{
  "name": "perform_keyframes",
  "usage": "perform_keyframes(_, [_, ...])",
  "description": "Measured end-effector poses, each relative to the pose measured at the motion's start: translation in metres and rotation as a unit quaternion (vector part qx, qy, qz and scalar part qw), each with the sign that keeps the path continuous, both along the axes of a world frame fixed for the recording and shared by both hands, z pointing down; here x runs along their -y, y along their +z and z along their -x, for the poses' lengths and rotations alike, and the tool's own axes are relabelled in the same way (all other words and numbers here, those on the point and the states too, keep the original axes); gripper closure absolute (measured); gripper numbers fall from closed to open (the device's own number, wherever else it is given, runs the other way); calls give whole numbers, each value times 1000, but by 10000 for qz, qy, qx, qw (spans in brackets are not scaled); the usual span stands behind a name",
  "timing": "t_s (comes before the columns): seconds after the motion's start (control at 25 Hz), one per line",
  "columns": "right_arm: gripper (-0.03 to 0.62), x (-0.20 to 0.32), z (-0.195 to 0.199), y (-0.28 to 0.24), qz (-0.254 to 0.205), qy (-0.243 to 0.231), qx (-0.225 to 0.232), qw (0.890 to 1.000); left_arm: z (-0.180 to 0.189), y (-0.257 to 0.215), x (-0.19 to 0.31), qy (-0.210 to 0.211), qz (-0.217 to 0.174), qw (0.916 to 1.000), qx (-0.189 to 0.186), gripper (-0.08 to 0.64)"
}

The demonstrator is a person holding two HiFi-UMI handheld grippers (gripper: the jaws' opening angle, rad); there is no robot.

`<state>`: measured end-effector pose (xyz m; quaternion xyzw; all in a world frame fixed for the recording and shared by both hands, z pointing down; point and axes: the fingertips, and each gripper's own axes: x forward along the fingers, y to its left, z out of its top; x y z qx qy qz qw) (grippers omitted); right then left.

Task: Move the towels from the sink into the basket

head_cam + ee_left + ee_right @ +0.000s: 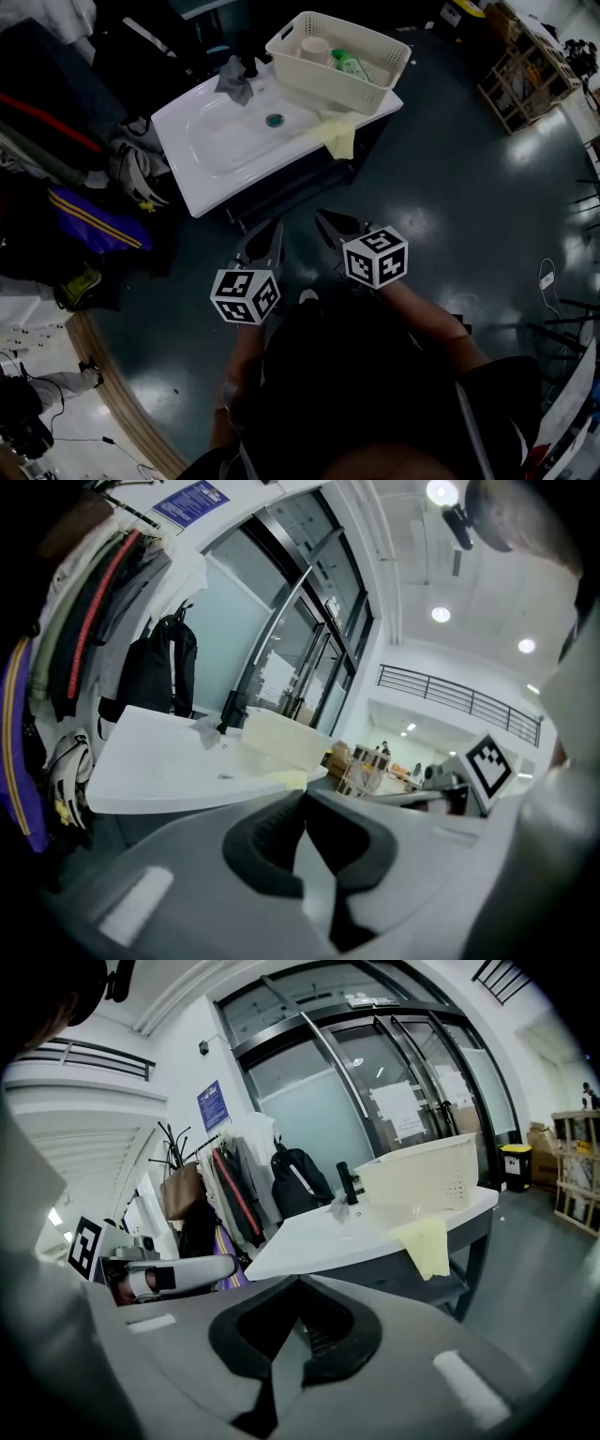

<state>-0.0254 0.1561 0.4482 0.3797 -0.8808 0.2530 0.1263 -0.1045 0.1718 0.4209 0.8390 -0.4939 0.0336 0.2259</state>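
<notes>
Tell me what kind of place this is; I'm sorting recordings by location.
Probably a lab or workshop hall, not a home: a freestanding sink stands on a glossy floor, with glass doors and wooden storage racks.

The person wears a dark short-sleeved top (366, 394). The left gripper (275, 228) and right gripper (322, 217) have tapered grey jaws. The left cube (246, 294) and right cube (376, 255) are white with black square markers. The gripper bodies are pale grey, with dark recesses and small white rectangular patches.
</notes>
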Motion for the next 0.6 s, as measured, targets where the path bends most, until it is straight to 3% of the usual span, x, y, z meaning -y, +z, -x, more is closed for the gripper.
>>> perform_keyframes(0.32, [594, 25, -6, 0, -49, 197, -127, 9997, 9, 2, 23, -159, -4, 9998, -149, 569])
perform_keyframes(0.6, [594, 65, -3, 1, -126, 146, -98, 9998, 16, -1, 56, -373, -94, 9993, -31, 568])
